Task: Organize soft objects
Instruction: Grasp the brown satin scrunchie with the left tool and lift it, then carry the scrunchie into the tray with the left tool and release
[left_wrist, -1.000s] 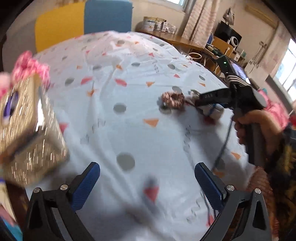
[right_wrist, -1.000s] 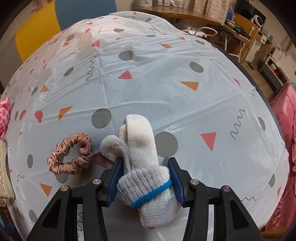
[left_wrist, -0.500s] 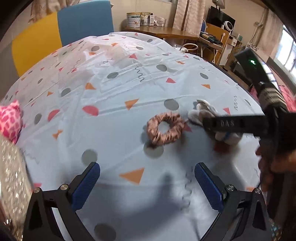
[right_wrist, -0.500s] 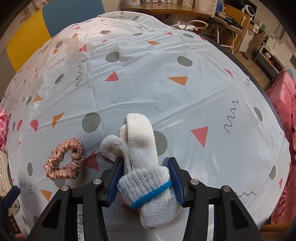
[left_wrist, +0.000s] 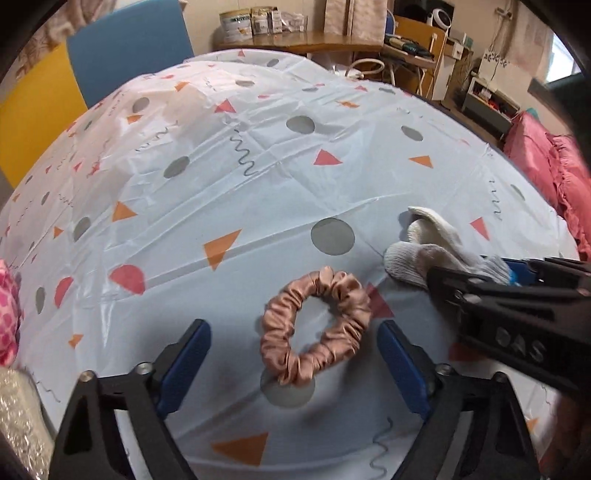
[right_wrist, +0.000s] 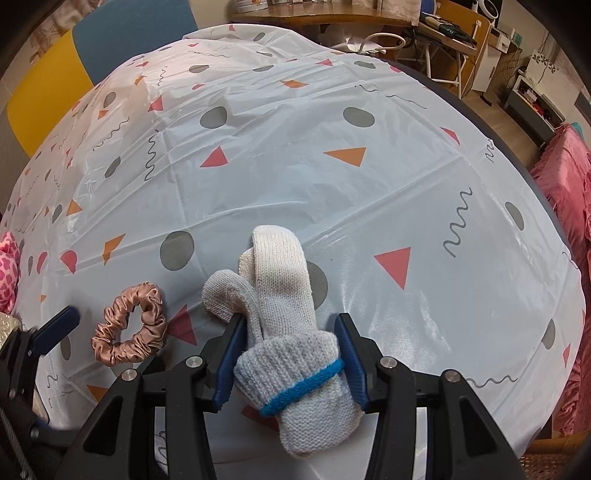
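Scrunchie (left_wrist: 316, 326), pink satin, lying flat on patterned tablecloth (left_wrist: 258, 177), framed between blue pads of left gripper (left_wrist: 295, 354), jaws closing but not yet touching fabric. Knitted glove (right_wrist: 288, 332) just right of it, clamped at blue-banded cuff by right gripper (right_wrist: 288, 358), partly closed. To grasp well: lower until pads flank the ring's outer edges, then squeeze across both sides, avoiding the slippery cloth beneath. Keep clear of glove fingertips nearby. Glittery container (left_wrist: 22, 424) at lower left cut off by frame; contents hidden. Pink spotted item (left_wrist: 7, 314) at left edge hard to identify.
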